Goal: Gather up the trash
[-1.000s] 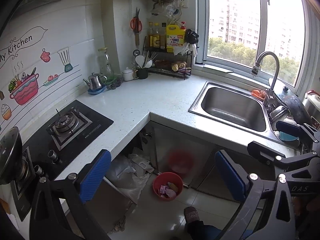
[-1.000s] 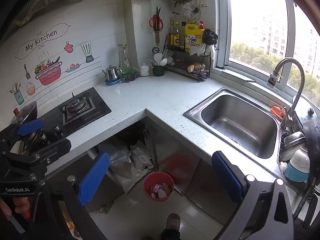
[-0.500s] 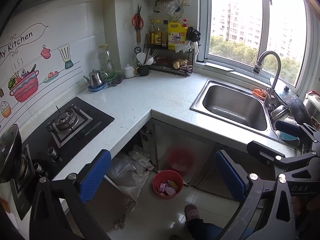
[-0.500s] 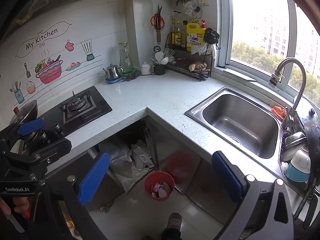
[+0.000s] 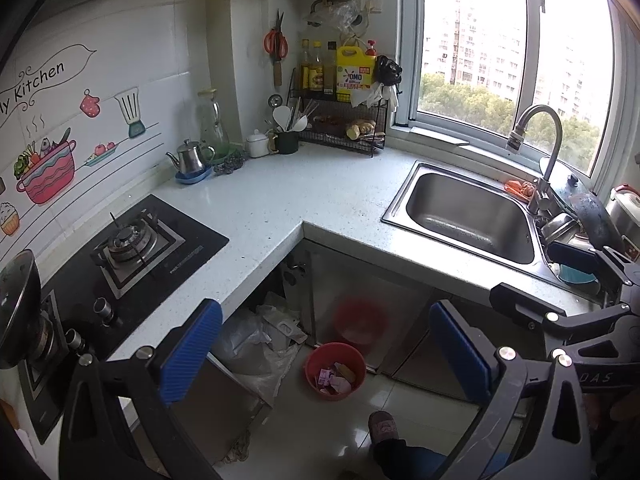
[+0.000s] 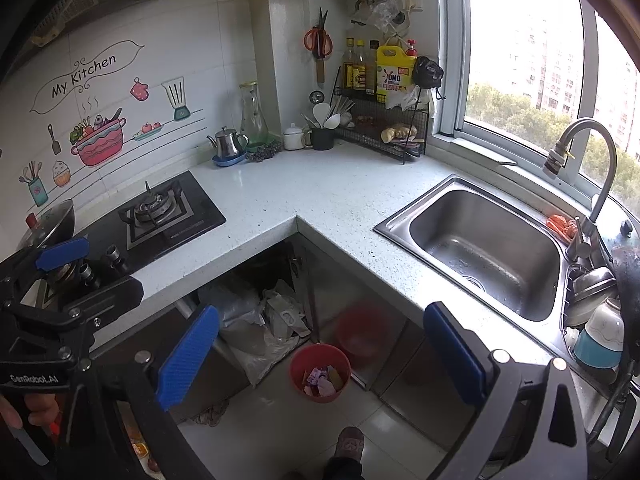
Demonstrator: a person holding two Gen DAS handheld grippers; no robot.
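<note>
Both grippers up high over kitchen floor, looking down at L-shaped counter [image 5: 280,200]. Left gripper [image 5: 324,354] spread wide, nothing btwn pads. Right gripper [image 6: 320,354] same, wide apart, empty. Red trash bin [image 5: 335,370] on floor tiles w/ wrappers inside, just in front of cabinet under counter corner. Sink [image 6: 484,252] to the right, stove [image 5: 132,240] left.

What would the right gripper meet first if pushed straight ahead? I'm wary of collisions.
Probably the front edge of the speckled white countertop at its inner corner. The open right gripper holds nothing, and the air before it looks free, though depth is hard to judge.
</note>
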